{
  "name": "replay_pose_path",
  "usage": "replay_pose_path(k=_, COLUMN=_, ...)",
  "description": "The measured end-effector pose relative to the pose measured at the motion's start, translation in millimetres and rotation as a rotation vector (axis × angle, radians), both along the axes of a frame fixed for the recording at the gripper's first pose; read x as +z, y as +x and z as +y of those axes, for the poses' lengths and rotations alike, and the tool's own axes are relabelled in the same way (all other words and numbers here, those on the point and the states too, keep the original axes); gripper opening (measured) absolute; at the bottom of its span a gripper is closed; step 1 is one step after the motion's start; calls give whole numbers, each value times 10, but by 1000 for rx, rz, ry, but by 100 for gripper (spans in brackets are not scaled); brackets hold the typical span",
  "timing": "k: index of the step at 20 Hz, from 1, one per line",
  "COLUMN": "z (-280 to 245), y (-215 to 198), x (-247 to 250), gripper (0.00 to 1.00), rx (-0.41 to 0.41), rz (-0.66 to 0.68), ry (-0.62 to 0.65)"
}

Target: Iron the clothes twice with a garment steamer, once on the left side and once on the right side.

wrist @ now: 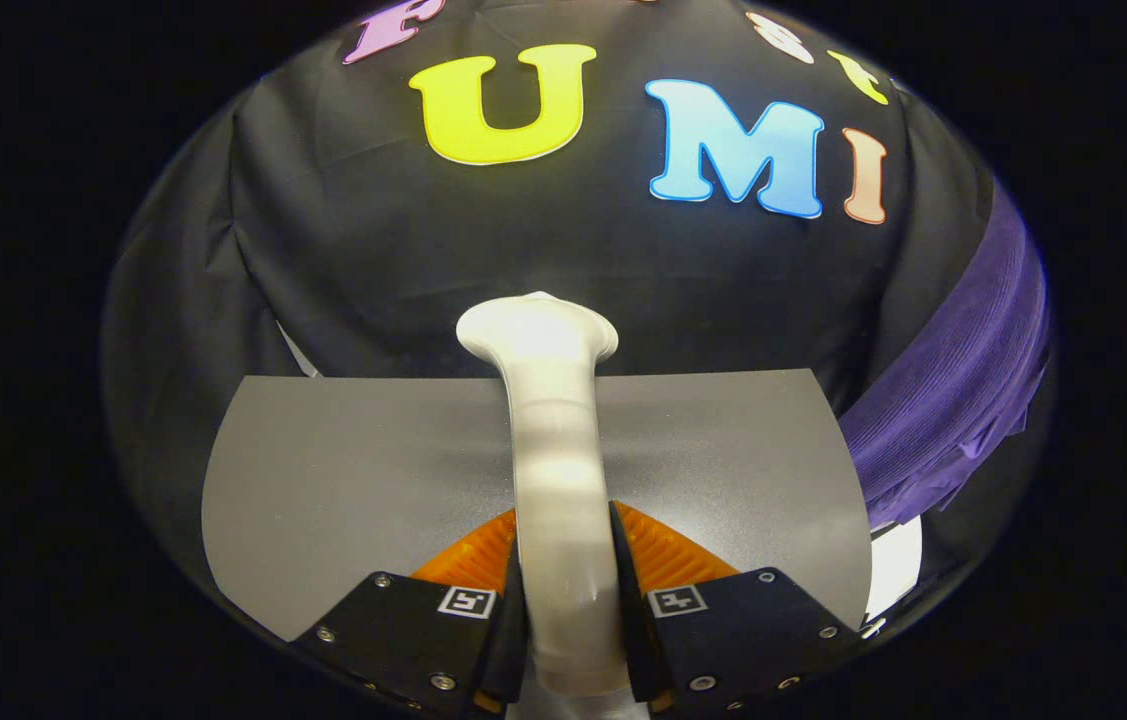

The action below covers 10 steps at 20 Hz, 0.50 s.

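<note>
1. Tool [568, 610] is pinching the white steamer [555, 470] by its handle, one finger on each side; the steamer head points away, out over the grey worktop [343, 470].
2. Purple garment [963, 380] hangs off to the right, well apart from the head; I'd guess no pass has started yet.
3. Tip: keep the squeeze firm so the handle can't twist; swing right, lay the head flat on the cloth, then stroke one side slow and straight.

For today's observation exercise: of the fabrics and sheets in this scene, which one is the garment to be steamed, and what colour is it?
The purple garment, hanging beyond the grey sheet; the gripper is shut on the white steamer.
</note>
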<state>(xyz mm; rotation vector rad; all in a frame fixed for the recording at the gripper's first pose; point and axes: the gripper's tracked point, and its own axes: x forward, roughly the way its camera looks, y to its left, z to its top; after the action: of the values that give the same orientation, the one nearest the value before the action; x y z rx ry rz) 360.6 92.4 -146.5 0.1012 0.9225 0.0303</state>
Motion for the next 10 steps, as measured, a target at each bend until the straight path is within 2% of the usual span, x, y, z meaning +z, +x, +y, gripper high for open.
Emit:
replay_pose_path(k=3, z=-160, y=-64, x=81, gripper=39, rx=-60, rz=-48, ry=-45)
replay_pose_path(k=7, z=-316, y=-193, x=260, gripper=38, rx=-125, rz=-124, ry=-44)
replay_pose_path(k=10, z=-423, y=-333, x=309, gripper=38, rx=-138, rz=-156, ry=-84)
